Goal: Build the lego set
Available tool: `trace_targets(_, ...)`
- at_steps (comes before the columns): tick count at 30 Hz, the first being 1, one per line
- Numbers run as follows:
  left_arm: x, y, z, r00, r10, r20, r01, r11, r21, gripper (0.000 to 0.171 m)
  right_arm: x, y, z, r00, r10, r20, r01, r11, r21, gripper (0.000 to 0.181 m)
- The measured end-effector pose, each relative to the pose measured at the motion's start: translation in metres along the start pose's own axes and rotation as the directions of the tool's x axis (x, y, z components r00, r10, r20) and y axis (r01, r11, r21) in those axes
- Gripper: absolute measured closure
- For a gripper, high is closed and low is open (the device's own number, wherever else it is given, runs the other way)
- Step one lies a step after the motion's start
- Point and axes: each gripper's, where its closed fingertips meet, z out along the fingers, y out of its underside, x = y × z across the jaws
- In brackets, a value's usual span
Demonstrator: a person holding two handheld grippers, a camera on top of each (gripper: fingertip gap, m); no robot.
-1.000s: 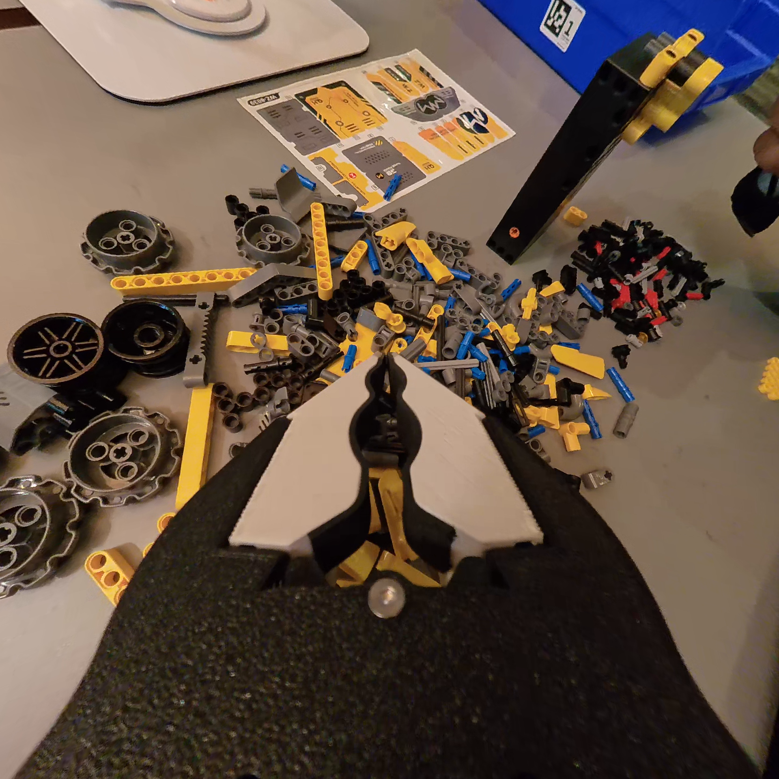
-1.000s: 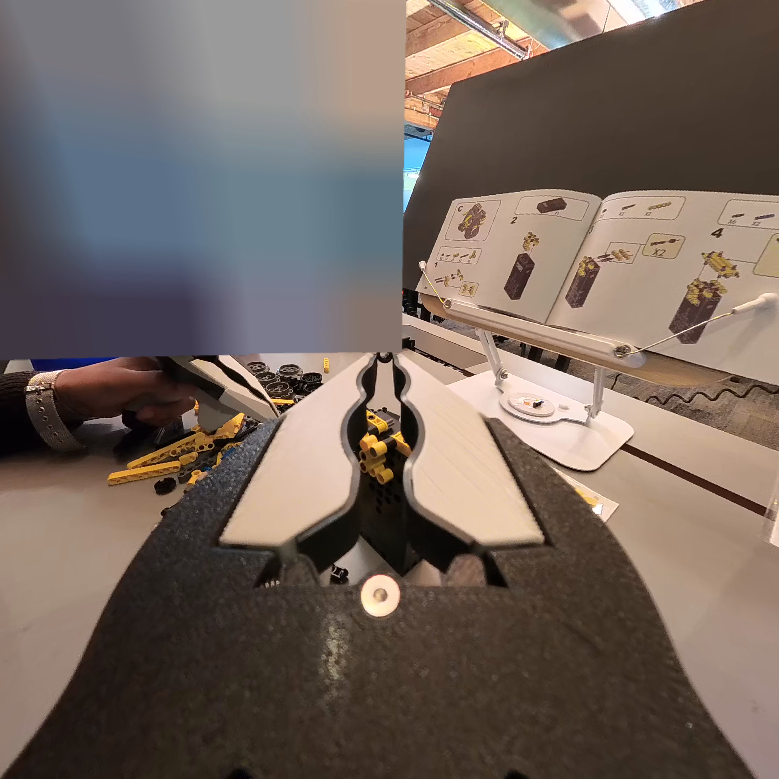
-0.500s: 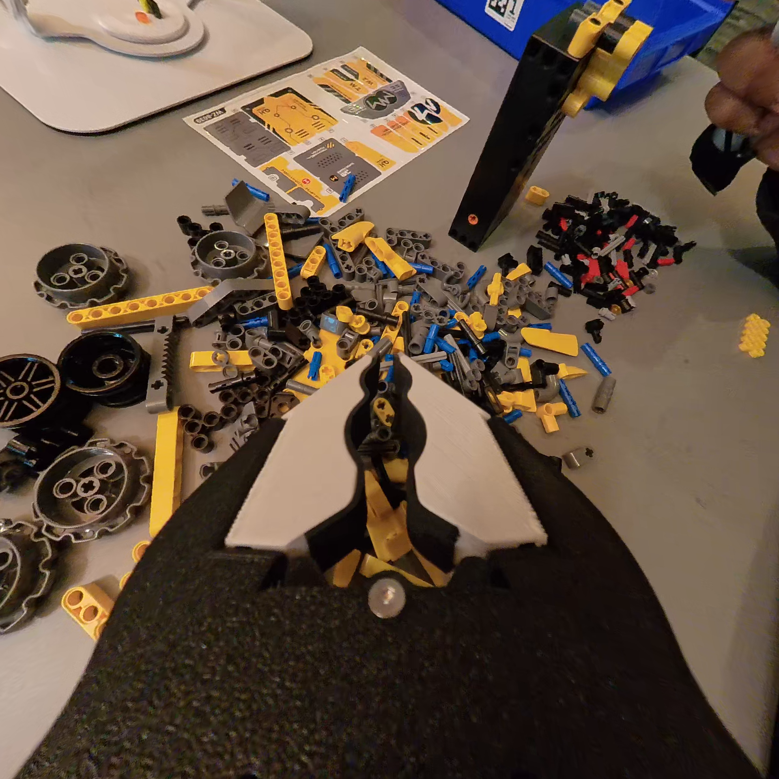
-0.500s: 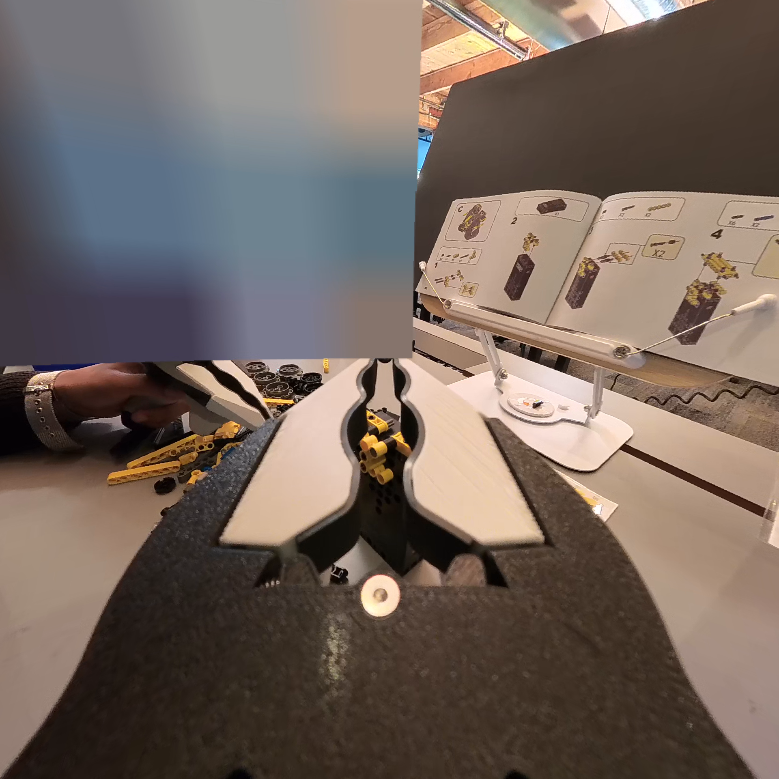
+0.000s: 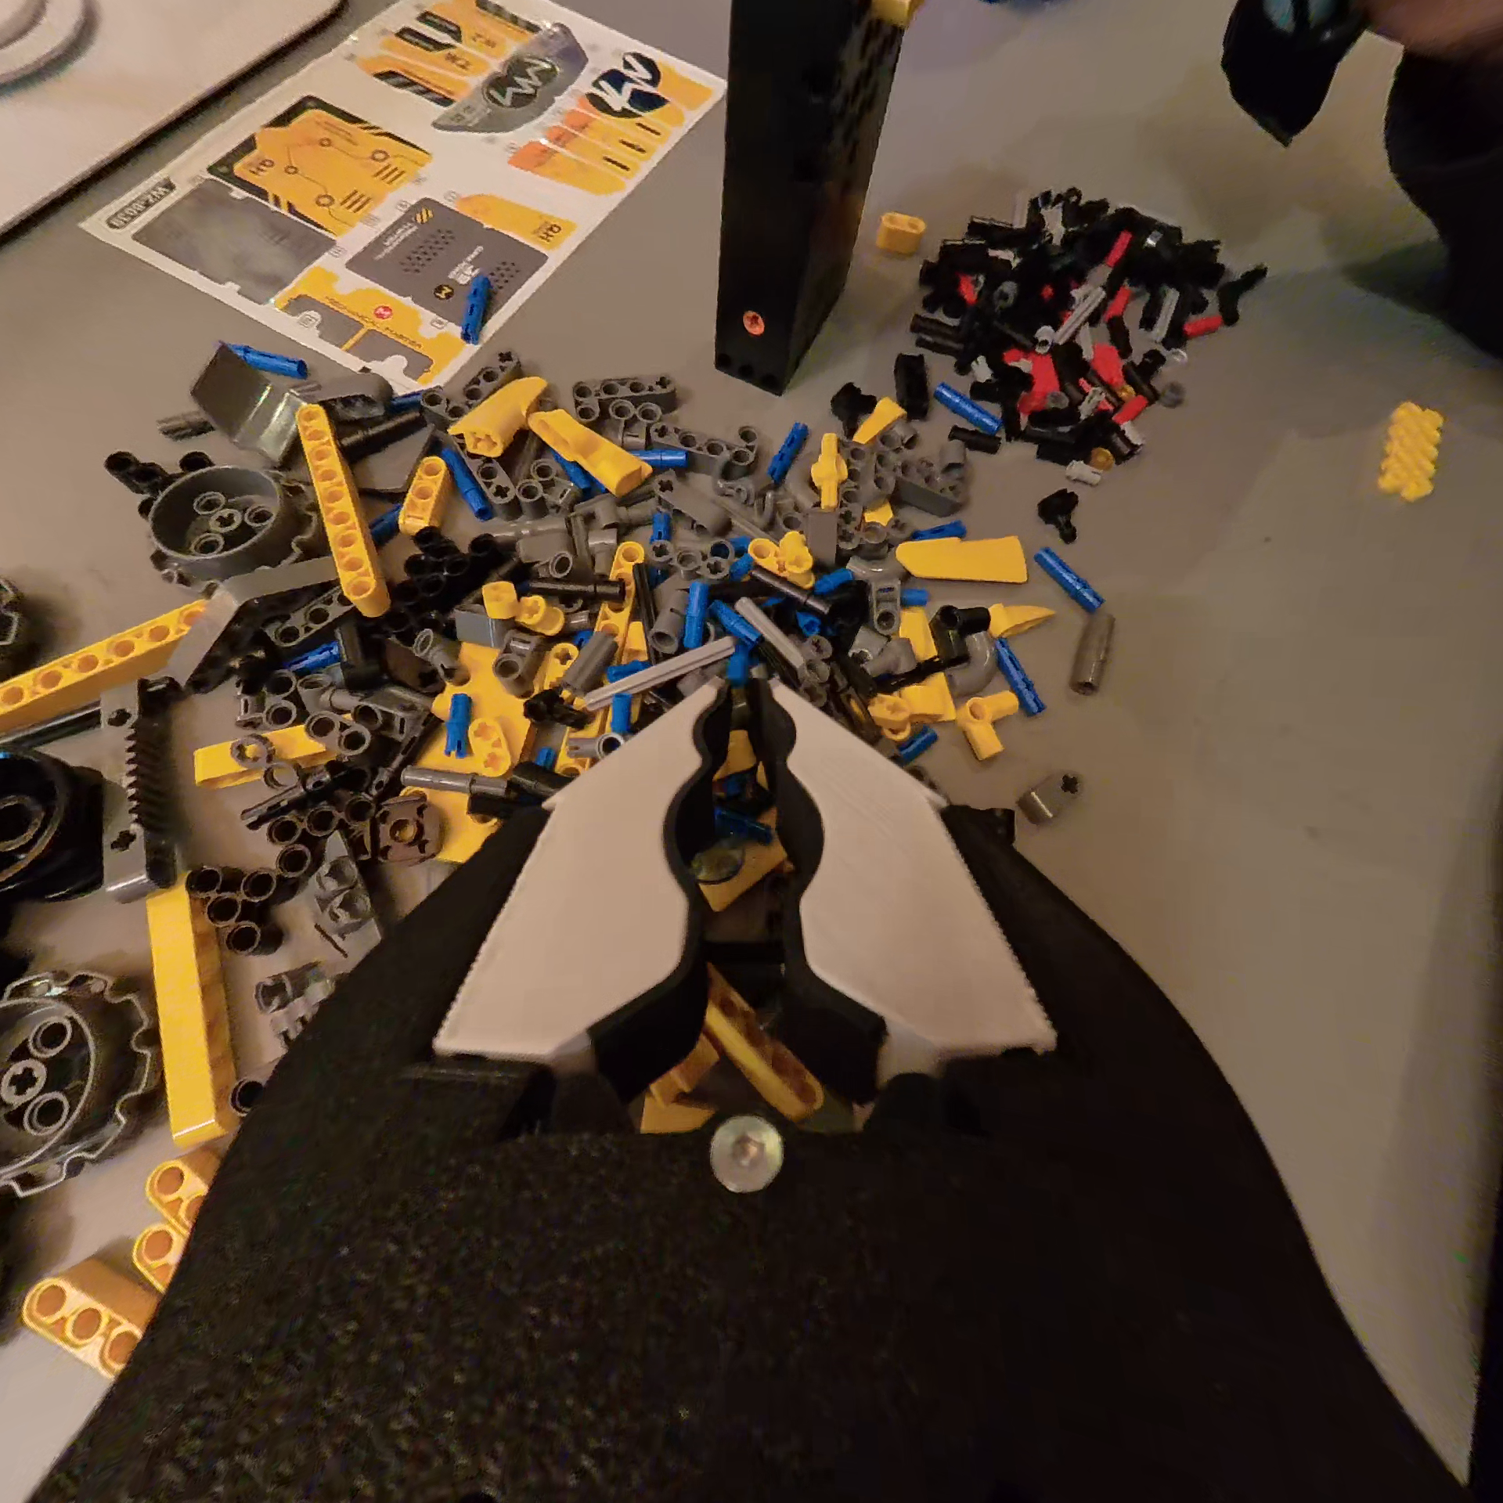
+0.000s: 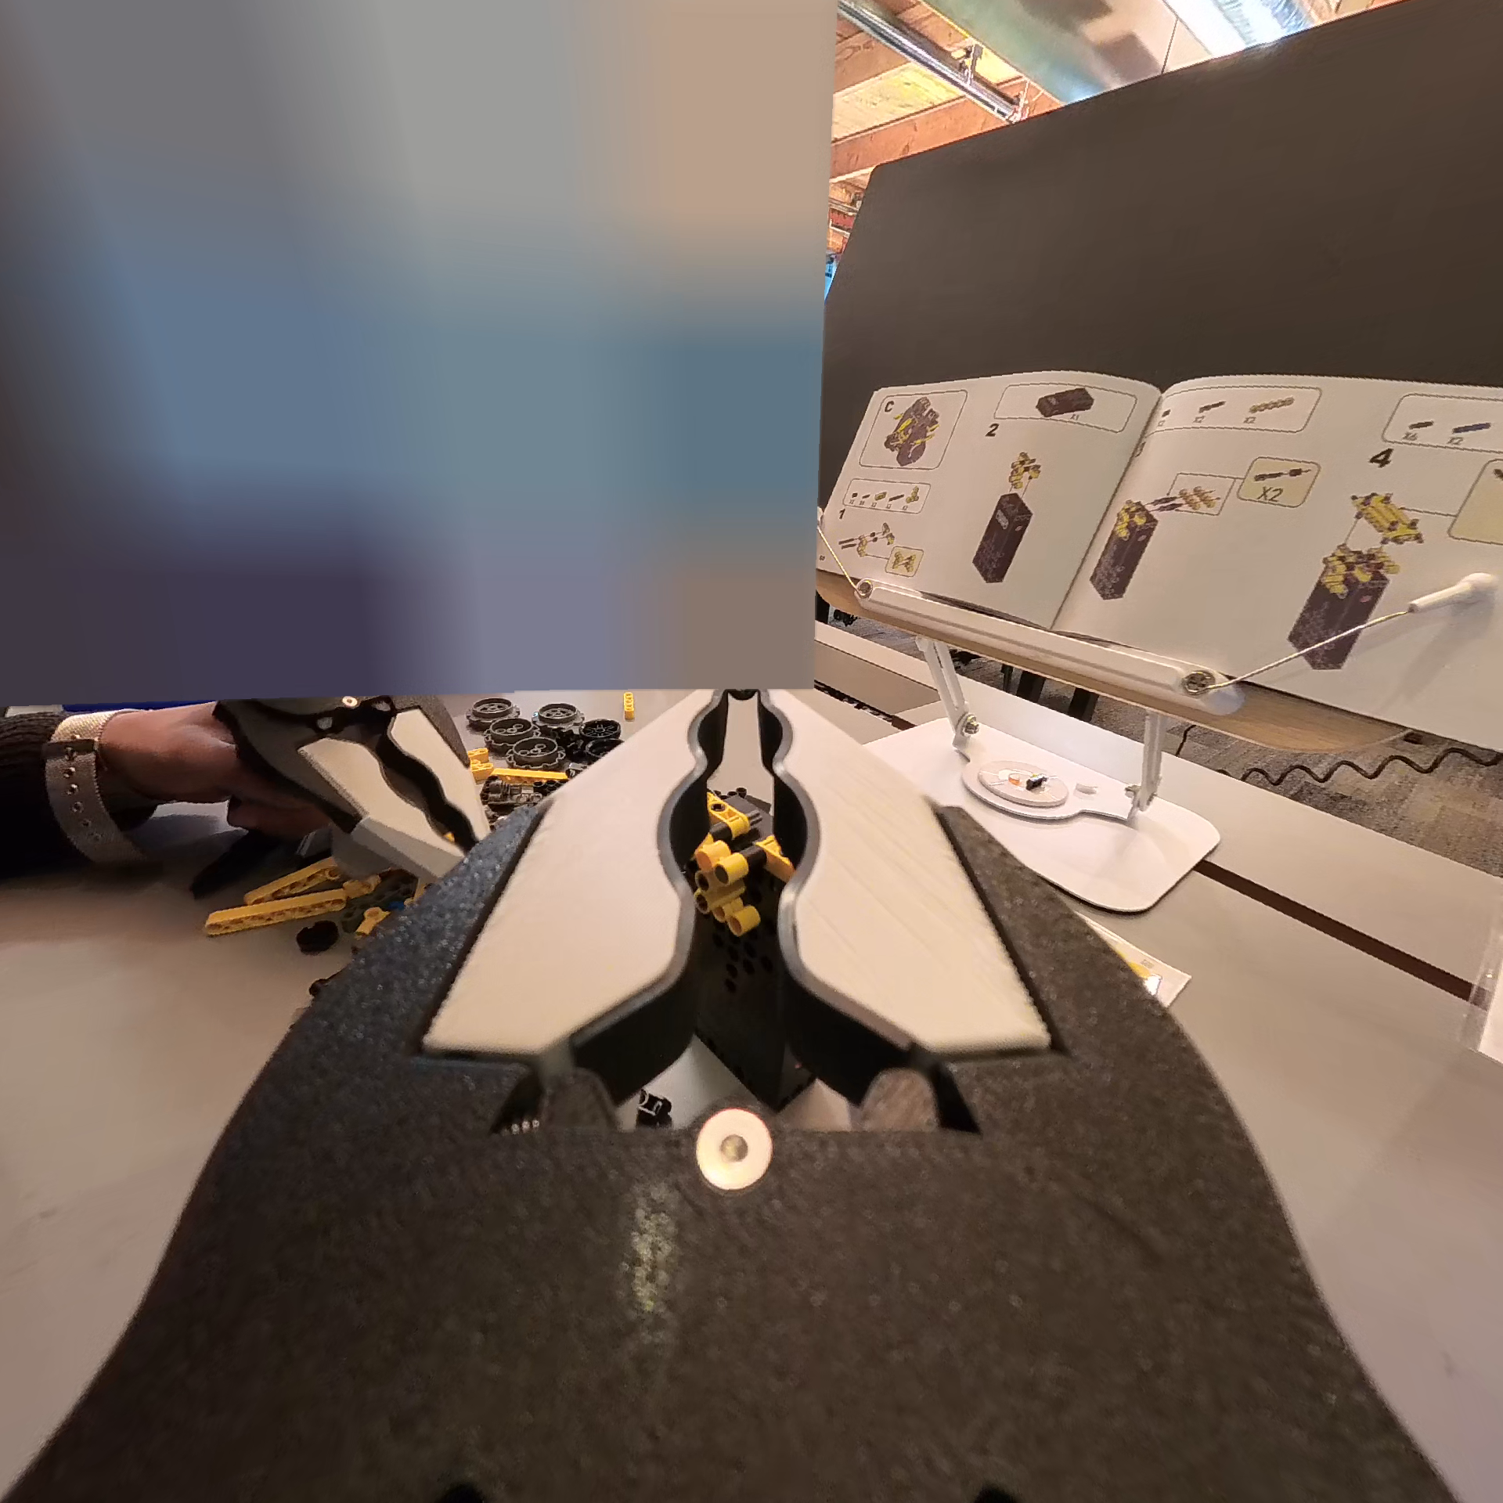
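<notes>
My left gripper (image 5: pixel 738 690) hangs low over a heap of loose yellow, grey, black and blue building parts (image 5: pixel 651 585). Its tips are nearly together; I cannot tell whether a small part is pinched. Its fingers (image 6: pixel 382 773) also show in the right wrist view, pointing down into the heap. My right gripper (image 6: pixel 740 698) is shut on a tall black block (image 6: pixel 736 951) with yellow pieces (image 6: pixel 724 862) on its top. The block (image 5: pixel 801 187) stands on the table just beyond the heap.
A sticker sheet (image 5: pixel 407 187) lies at the far left. A small heap of black and red pins (image 5: pixel 1073 325) and a yellow piece (image 5: pixel 1411 451) lie right. Grey wheels (image 5: pixel 215 520) sit left. An open booklet (image 6: pixel 1139 504) rests on a white stand (image 6: pixel 1122 846). Across from one pair of fingers to the other is roughly 20 centimeters.
My left gripper has moved forward and to the right over the heap, closer to the black block, and lower. The block looks more upright. The right wrist view has hardly changed.
</notes>
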Motion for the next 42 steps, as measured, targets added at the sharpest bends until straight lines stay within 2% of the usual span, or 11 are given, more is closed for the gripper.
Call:
trace_targets(5, 0.006, 0.001, 0.001, 0.999, 0.039, -0.009, -0.039, 0.999, -0.010, 0.164, 0.000, -0.001, 0.000, 1.000, -0.002, 0.001, 0.002, 1.000, 0.001, 0.176)
trace_targets(7, 0.005, 0.001, 0.002, 0.998, 0.055, 0.008, -0.055, 0.998, -0.014, 0.147, 0.000, -0.001, 0.000, 1.000, -0.003, 0.000, 0.003, 1.000, 0.002, 0.176)
trace_targets(10, 0.016, 0.004, 0.004, 0.995, 0.098, -0.031, -0.099, 0.995, -0.031, 0.130, -0.001, -0.001, 0.000, 1.000, -0.004, 0.000, 0.004, 1.000, 0.002, 0.176)
trace_targets(13, 0.016, 0.007, 0.006, 0.992, 0.123, -0.013, -0.124, 0.991, -0.050, 0.129, 0.000, -0.001, 0.000, 1.000, -0.007, -0.001, 0.007, 1.000, 0.003, 0.176)
trace_targets(21, 0.010, 0.002, 0.002, 0.999, 0.044, -0.028, -0.045, 0.999, -0.014, 0.135, 0.000, -0.001, 0.000, 1.000, -0.010, -0.002, 0.010, 1.000, 0.003, 0.176)
trace_targets(29, -0.001, 0.000, 0.000, 1.000, -0.008, 0.017, 0.008, 1.000, -0.003, 0.154, 0.000, -0.001, -0.001, 1.000, -0.014, -0.004, 0.014, 1.000, 0.002, 0.176)
trace_targets(36, -0.003, -0.012, -0.012, 0.996, -0.076, -0.042, 0.080, 0.992, 0.102, 0.163, 0.000, -0.001, -0.001, 1.000, -0.014, -0.004, 0.014, 1.000, 0.002, 0.176)
trace_targets(42, 0.000, -0.014, -0.016, 0.994, -0.079, -0.080, 0.089, 0.988, 0.128, 0.170, 0.000, -0.002, -0.001, 1.000, -0.016, -0.005, 0.016, 1.000, 0.005, 0.176)
